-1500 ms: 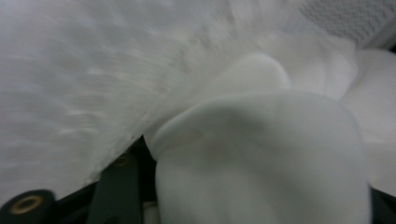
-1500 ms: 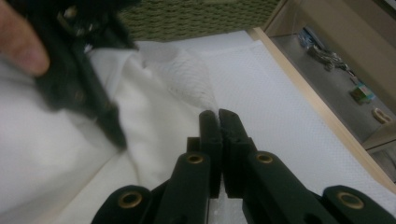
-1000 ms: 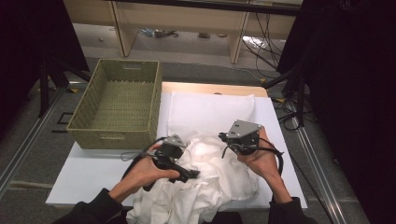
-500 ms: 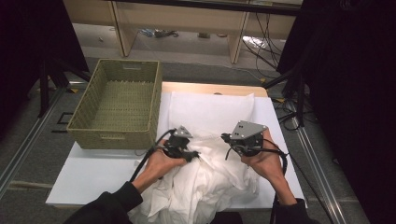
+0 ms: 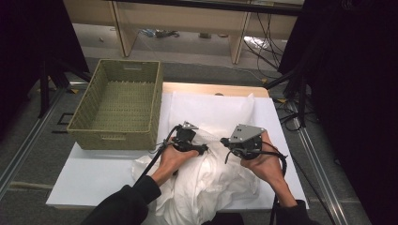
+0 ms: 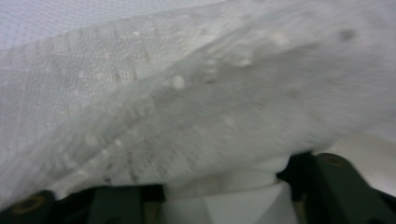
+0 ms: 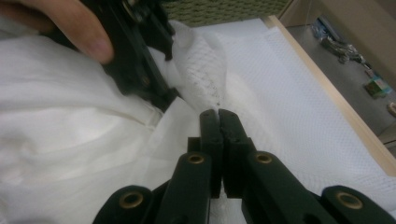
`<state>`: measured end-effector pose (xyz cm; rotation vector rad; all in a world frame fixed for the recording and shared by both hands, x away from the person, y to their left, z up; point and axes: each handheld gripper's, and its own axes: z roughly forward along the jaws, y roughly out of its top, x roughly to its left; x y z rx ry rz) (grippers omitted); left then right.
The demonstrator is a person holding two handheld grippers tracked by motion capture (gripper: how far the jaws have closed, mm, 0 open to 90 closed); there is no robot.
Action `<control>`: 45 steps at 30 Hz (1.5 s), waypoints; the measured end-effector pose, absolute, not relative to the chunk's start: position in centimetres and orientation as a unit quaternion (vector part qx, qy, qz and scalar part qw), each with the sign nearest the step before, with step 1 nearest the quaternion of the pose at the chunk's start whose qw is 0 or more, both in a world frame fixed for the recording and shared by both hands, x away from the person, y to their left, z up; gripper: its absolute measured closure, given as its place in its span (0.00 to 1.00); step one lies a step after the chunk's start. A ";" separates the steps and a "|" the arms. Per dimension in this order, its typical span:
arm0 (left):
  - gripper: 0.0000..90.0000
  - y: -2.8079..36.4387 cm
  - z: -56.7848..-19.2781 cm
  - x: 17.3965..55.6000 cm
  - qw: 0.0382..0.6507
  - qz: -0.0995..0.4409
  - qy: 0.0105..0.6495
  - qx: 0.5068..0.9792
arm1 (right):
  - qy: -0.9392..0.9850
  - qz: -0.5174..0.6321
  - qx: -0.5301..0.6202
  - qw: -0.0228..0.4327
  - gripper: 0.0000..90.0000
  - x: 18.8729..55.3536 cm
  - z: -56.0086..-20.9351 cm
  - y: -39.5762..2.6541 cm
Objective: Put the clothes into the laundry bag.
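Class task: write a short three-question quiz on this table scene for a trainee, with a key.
1. True or false: the crumpled white cloth lies inside the green woven rectangular basket.
2. In the right gripper view, how do the jaws of the right tool stand? A wide apart; B shut together; C hidden under the cloth.
3. In the high view, on which side of the cloth does the basket stand?

Key: 1 false, the cloth lies on the white table and the basket is empty; 2 B; 3 left.
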<state>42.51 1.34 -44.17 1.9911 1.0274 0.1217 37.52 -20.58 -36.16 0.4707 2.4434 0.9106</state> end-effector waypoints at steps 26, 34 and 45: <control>0.83 3.0 -43.9 37.9 0.440 0.009 0.304 0.845 | 0.892 0.342 0.161 0.247 1.00 37.0 -35.4 -20.0; 0.87 3.1 -45.0 43.9 0.462 0.036 0.406 0.787 | 0.895 0.347 0.145 0.242 1.00 35.4 -34.6 -20.3; 0.28 5.7 -41.4 38.9 0.445 0.014 0.347 0.825 | 0.895 0.341 0.158 0.241 1.00 36.1 -35.4 -21.0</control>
